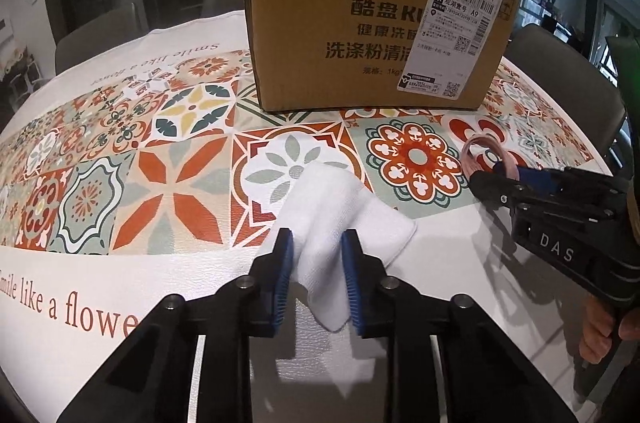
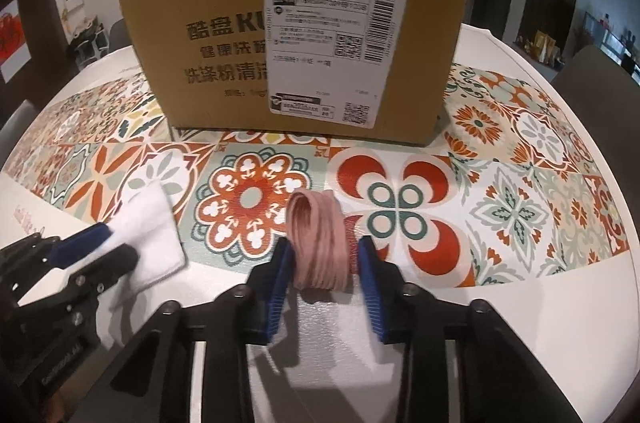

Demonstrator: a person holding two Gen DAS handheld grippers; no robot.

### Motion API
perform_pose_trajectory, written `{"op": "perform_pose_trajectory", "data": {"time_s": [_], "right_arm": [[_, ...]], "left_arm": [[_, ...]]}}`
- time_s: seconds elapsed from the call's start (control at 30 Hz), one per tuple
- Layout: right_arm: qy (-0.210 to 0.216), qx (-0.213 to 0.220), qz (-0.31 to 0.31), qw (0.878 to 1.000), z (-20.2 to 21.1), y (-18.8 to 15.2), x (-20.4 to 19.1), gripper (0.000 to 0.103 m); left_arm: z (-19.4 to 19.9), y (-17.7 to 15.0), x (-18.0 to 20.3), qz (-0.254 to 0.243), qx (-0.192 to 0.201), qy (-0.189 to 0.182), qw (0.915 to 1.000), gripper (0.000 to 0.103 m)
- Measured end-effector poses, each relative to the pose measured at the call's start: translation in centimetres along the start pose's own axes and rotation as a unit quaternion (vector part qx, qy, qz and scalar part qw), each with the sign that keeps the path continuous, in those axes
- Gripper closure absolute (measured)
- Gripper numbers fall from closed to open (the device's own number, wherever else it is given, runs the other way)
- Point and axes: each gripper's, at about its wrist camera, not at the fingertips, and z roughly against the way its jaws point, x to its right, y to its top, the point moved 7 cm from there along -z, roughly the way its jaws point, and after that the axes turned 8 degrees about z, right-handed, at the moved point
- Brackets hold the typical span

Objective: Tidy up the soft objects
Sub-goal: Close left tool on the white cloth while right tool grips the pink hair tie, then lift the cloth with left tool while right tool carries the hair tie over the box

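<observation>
Seen first from the left wrist, the left gripper (image 1: 318, 265) is closed down on a folded white cloth (image 1: 340, 219): the blue pads (image 1: 285, 275) are pressed into the fabric from both sides, so the jaws are held narrow around it. The cloth is bunched between the pads, while its far part is spread on the counter (image 1: 120, 287), at the edge of the patterned tile print and the plain white border. Beyond it, a cardboard box (image 1: 360, 23) with a shipping label (image 1: 460, 31) is stood on the patterned area. To the right, the right gripper (image 1: 494, 173) is seen side-on, with a pink coiled band (image 1: 478, 149) caught at its tip; part of a hand (image 1: 604, 335) is visible on its grip at the lower right.

Seen next from the right wrist, the right gripper (image 2: 323, 263) is shut on the pink coiled band (image 2: 318, 243), which is stood on edge between the blue pads (image 2: 280, 283) and squeezed from both sides, its lower edge at the counter (image 2: 520, 183) surface. The band is placed in front of the cardboard box (image 2: 224, 35), well apart from it. At the left, the left gripper (image 2: 102, 243) is seen clamped on the white cloth (image 2: 156, 243), which is lying partly on the counter.
</observation>
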Motion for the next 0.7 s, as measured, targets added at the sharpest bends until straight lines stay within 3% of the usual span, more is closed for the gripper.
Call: {"op": "perform_pose_trajectory", "data": {"time_s": [0.07,0.17,0.33,0.7], "right_arm": [[0.005,-0.002,0.001,1.000,0.0,0.0,-0.2,0.079],[0.012,-0.004,-0.005,1.000,0.2,-0.2,-0.4,0.082],[0.018,-0.003,-0.010,1.000,0.8,-0.3,-0.7,0.085],[0.022,0.014,-0.019,0.999,3.1,-0.2,-0.8,0.087]], "left_arm": [[0.0,0.0,0.0,0.005,-0.001,-0.005,1.0000,0.090],[0.0,0.1,0.0,0.011,-0.003,-0.012,0.9999,0.094],[0.3,0.0,0.1,0.025,-0.012,-0.030,0.9992,0.095],[3.0,0.7,1.0,0.027,0.015,-0.043,0.9986,0.095]]}}
